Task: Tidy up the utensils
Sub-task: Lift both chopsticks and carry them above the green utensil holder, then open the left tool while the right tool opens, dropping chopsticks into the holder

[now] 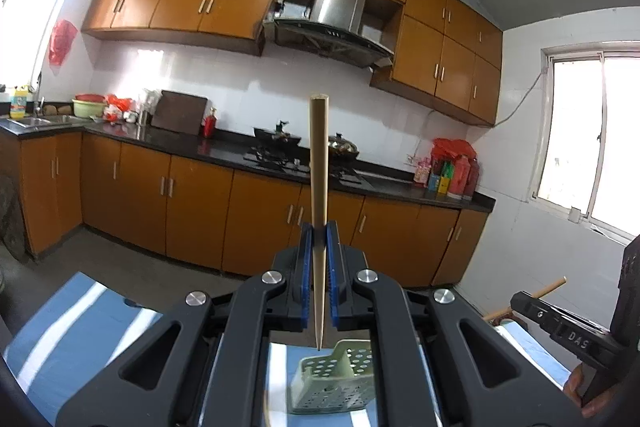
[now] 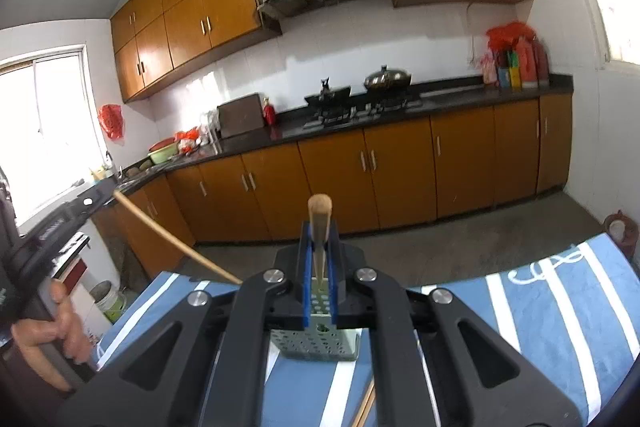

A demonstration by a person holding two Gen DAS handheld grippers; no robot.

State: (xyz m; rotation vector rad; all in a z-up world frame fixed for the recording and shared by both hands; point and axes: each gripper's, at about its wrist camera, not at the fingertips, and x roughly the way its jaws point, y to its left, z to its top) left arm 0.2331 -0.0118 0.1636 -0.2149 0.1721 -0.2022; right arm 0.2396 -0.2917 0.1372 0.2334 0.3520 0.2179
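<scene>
My left gripper (image 1: 319,227) is shut on a wooden chopstick (image 1: 319,163) that stands upright, its thin tip just above the green perforated utensil holder (image 1: 334,379) on the blue striped cloth (image 1: 72,331). My right gripper (image 2: 319,227) is shut on a second chopstick (image 2: 319,215), whose lower end reaches down into the same holder (image 2: 316,341). The left gripper (image 2: 60,219) and its chopstick (image 2: 176,243) show at the left of the right wrist view; the right gripper (image 1: 560,323) shows at the right of the left wrist view.
More chopsticks (image 2: 366,407) lie on the striped cloth (image 2: 560,307) near the bottom edge. Beyond the table are orange cabinets (image 1: 200,219), a dark counter with a stove and pots (image 1: 304,143), a sink (image 1: 36,121), and a white bucket (image 2: 108,301) on the floor.
</scene>
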